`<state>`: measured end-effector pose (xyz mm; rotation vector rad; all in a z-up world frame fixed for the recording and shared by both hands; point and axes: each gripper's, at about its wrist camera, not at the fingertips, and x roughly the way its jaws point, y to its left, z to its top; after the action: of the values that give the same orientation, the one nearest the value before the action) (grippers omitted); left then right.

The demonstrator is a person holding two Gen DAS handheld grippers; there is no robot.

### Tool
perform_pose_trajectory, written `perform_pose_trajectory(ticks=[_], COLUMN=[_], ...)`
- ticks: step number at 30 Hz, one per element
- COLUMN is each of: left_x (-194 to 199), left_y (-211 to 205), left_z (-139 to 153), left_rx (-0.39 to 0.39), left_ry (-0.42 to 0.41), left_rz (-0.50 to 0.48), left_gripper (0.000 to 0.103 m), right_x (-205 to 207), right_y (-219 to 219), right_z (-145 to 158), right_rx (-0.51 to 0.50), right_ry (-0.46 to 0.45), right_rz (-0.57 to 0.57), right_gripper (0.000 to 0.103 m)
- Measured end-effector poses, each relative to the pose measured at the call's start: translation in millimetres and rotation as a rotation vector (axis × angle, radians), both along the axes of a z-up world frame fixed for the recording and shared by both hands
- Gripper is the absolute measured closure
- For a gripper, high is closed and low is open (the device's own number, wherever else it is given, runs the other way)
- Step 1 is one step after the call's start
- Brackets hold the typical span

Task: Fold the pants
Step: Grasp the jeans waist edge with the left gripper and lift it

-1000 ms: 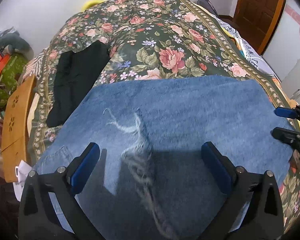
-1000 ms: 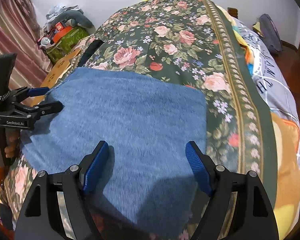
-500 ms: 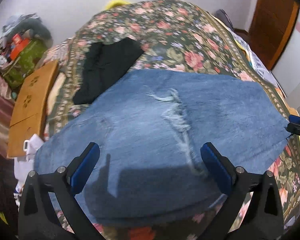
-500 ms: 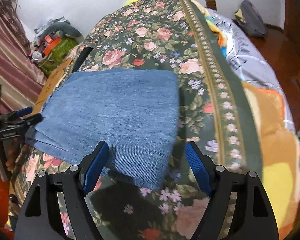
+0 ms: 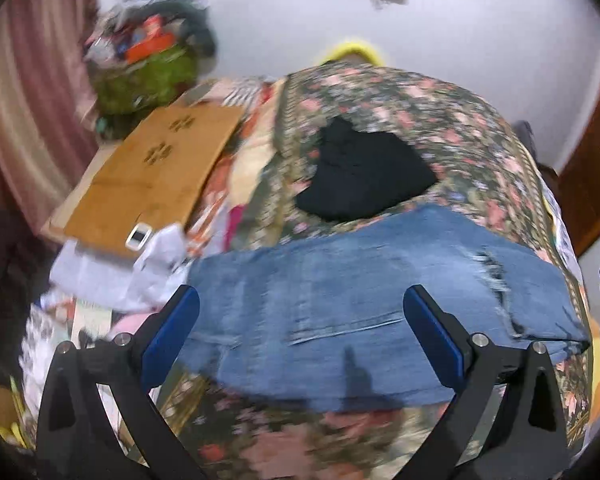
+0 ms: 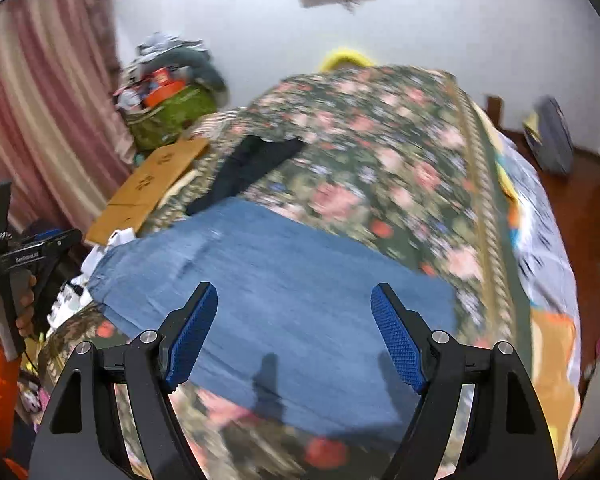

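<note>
Left wrist view: the left gripper (image 5: 300, 322) hangs wide, empty, above the jeans (image 5: 360, 304) folded flat across the floral bedspread (image 5: 440, 128).

Right wrist view: the right gripper (image 6: 294, 332) likewise gapes; pinching matching corners would keep edges aligned

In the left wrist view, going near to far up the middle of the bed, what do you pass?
Folded jeans → black garment → bare flowered bedspread → yellow thing at the bed's far end → white wall.
</note>
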<state>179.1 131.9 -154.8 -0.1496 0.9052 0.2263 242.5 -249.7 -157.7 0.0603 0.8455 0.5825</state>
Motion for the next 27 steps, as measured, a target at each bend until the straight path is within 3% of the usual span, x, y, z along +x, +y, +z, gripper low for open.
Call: perform_pose_trajectory(ticks=[4,10,15,21,27], left_x=[-10,-19,-15,-5,12], left_y=[43,73,81,87,101], left_z=[-34,-85,-119,-142,-156], left_rx=[-0.145,-0.320,-0.515,-0.648,-0.690], left_ry=[0.110,0.282,0.401,0.440,0.437], left_rz=[0.057,0.044,0.017,-0.004,0.032], left_gripper=[0.000,0.000,0.000,0.000,0.002], right_x=[6,18,15,12,14], right_y=[39,64,64,66,67], right_z=[-21,-67,-64,-66,-67], right_rx=[-0.018,-0.077,-0.104,-0.104,-0.096], right_ry=[0.017,0.189,0.179,0.180,0.186], right_rz=[0.043,0.059,0.062,0.060,0.058], right_gripper=[0.027,0.027,0.027,0.026,0.025])
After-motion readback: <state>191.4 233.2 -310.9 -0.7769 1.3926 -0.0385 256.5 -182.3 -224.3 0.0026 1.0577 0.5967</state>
